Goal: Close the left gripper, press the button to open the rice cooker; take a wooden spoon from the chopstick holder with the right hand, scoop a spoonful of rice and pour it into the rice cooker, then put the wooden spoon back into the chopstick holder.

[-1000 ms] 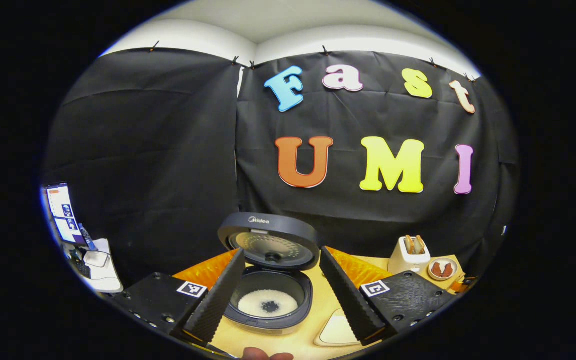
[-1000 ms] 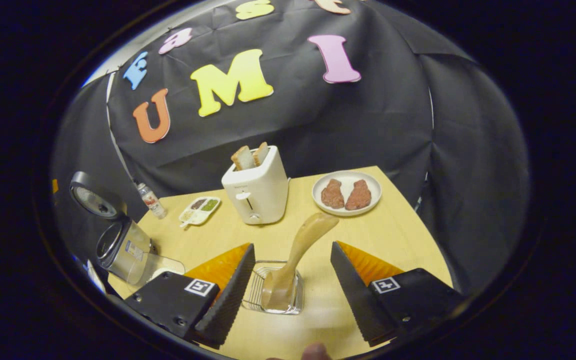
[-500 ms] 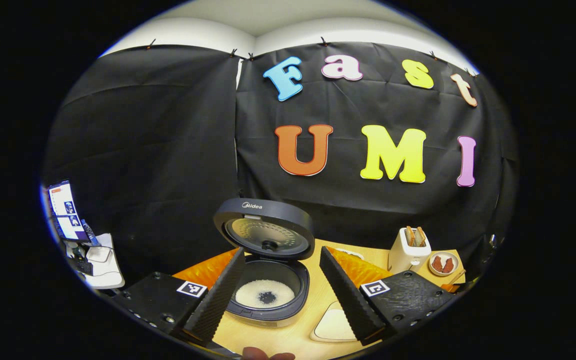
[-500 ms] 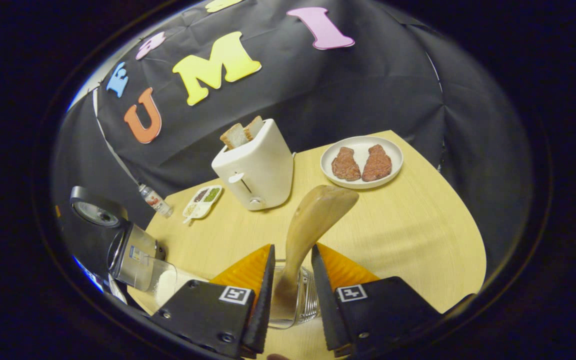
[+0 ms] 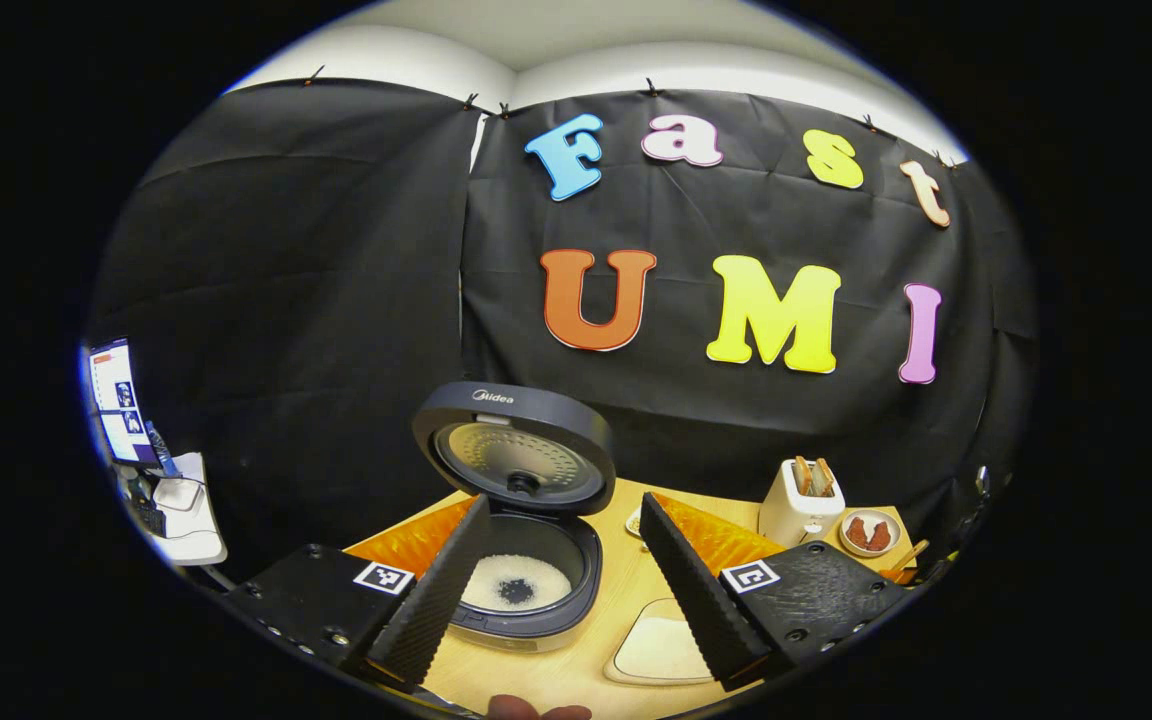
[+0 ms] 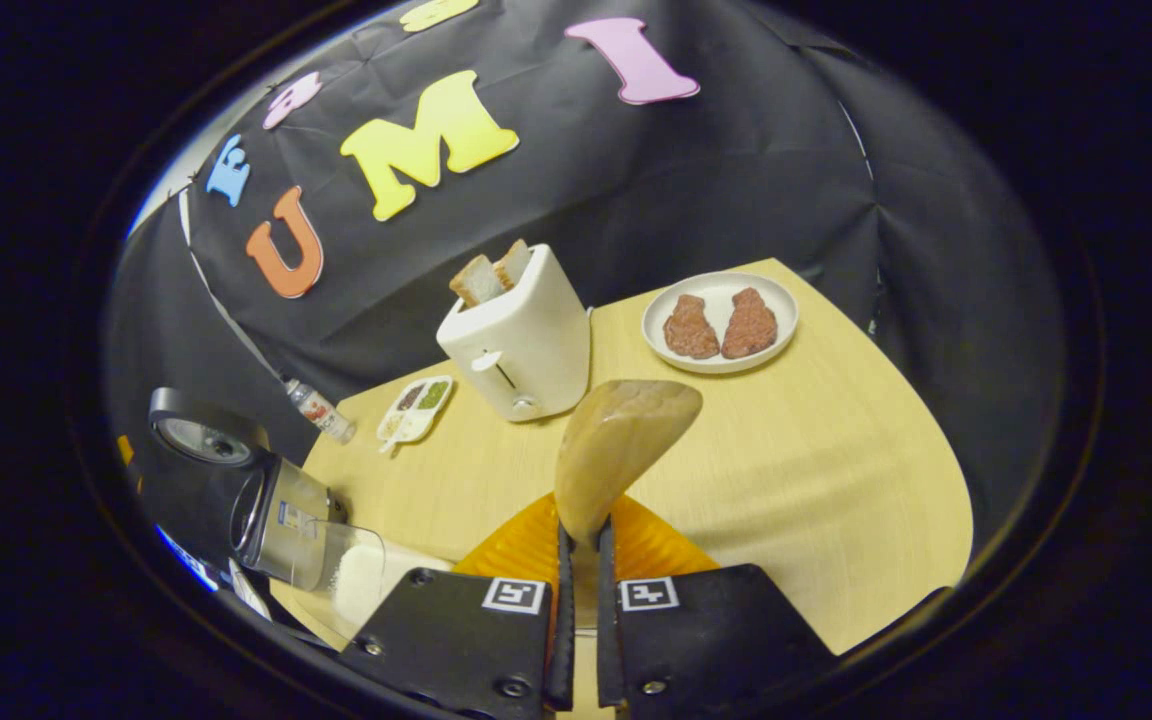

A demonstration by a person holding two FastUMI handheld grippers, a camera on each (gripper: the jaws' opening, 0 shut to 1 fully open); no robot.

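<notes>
The dark rice cooker stands open, its lid tipped up, with white rice in the pot. My left gripper hangs open in front of the cooker, holding nothing. In the right gripper view, my right gripper is shut on the handle of the wooden spoon, whose bowl sticks up past the fingertips. The chopstick holder is hidden under the fingers. A clear container of rice sits beside the rice cooker at the lower left, and the same rice container lies right of the cooker in the left gripper view.
On the wooden table stand a white toaster with two bread slices, a plate with two pieces of meat, a small seasoning dish and a little bottle. A side desk with a screen is far left.
My right gripper came down over the spoon's handle and went from open to shut on it. The left gripper drew back slightly from the open cooker.
</notes>
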